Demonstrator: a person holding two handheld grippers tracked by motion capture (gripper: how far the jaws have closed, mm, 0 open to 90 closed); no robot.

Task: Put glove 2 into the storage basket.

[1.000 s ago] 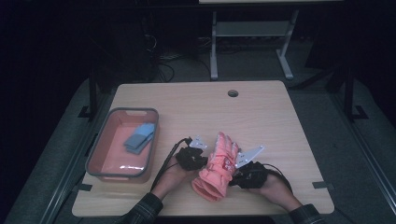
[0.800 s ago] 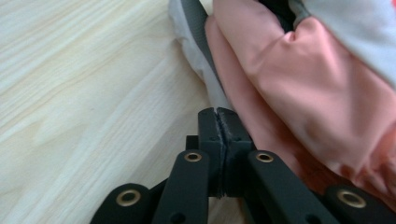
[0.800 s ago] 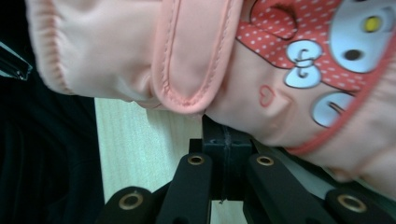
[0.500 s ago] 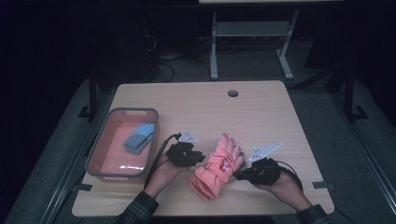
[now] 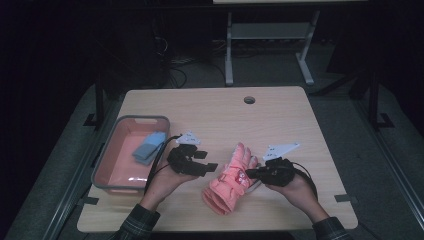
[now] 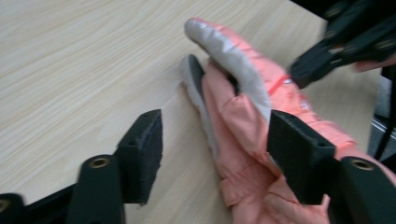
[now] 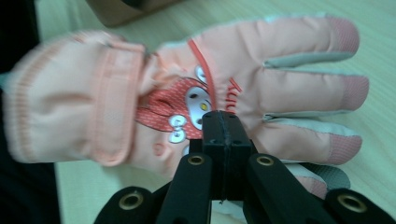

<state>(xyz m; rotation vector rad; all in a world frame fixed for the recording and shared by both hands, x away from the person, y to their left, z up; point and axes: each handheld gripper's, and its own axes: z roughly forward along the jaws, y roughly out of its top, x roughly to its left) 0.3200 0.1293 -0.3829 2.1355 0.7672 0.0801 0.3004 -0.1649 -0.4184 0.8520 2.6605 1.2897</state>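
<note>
Beside the glove (image 5: pixel 230 181), left tool (image 5: pixel 210 167) just opened, level, right tool (image 5: pixel 249 174) pinching it

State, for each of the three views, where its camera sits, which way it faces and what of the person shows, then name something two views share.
High view: above the table, looking down; both forearms enter below.
Left gripper view: on the left gripper, its open fingers astride the glove.
Right gripper view: on the right gripper, shut, facing the glove's back.
Shared: glove, wooden tabletop.
</note>
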